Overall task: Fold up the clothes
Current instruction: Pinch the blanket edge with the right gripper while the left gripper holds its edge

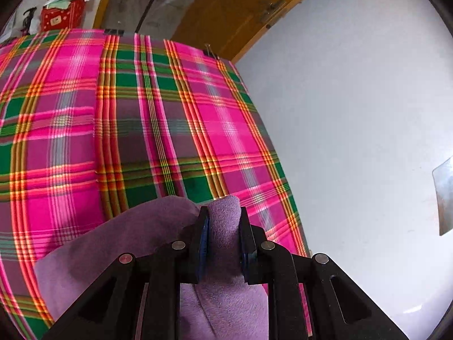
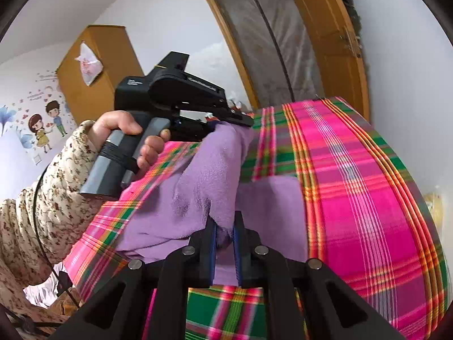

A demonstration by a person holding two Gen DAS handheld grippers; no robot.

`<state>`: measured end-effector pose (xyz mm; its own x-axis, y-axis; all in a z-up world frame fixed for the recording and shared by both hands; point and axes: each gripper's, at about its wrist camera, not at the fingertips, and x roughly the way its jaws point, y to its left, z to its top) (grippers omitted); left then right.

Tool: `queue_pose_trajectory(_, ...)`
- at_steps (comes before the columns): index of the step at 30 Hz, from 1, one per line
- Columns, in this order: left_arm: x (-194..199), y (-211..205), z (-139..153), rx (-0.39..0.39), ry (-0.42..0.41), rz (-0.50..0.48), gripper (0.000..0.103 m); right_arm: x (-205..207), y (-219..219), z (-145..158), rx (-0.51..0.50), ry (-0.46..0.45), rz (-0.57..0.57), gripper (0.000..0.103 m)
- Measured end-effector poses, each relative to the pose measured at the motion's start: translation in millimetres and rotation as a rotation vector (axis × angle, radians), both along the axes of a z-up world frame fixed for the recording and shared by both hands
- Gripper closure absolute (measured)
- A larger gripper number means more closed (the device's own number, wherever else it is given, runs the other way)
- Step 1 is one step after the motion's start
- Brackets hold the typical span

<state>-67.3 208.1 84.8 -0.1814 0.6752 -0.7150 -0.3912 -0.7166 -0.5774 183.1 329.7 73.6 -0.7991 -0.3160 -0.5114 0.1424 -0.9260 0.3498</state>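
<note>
Both grippers, L (image 1: pixel 223 226) & R (image 2: pixel 225 232), nearly closed, each pinching purple cloth (image 2: pixel 198 187) lifted over plaid cover (image 2: pixel 354 170).

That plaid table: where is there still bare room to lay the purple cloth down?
The plaid cover lies bare from the purple cloth up to its far edge by the door. It is crowded near the grippers, left and right, where the cloth bunches.

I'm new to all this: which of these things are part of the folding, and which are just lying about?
Part of the job:
purple garment
left gripper
right gripper
plaid cloth, the work surface

Just there:
red box
wardrobe
door
wall stickers
</note>
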Motion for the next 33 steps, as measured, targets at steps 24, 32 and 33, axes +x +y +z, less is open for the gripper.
queue_pose_trajectory(24,4,-17,-15,0.035,-0.061,-0.024,0.073,-1,11,-29,-0.004,-0.112,-0.038,0.092)
queue_pose_trajectory(32,26,-66,-5,0.077,-0.013,0.050,0.070,8,16,-27,-0.027,-0.130,-0.070,0.091)
queue_pose_trajectory(33,29,-74,-4,0.080,-0.001,0.067,0.070,9,16,-26,-0.023,-0.129,-0.073,0.091)
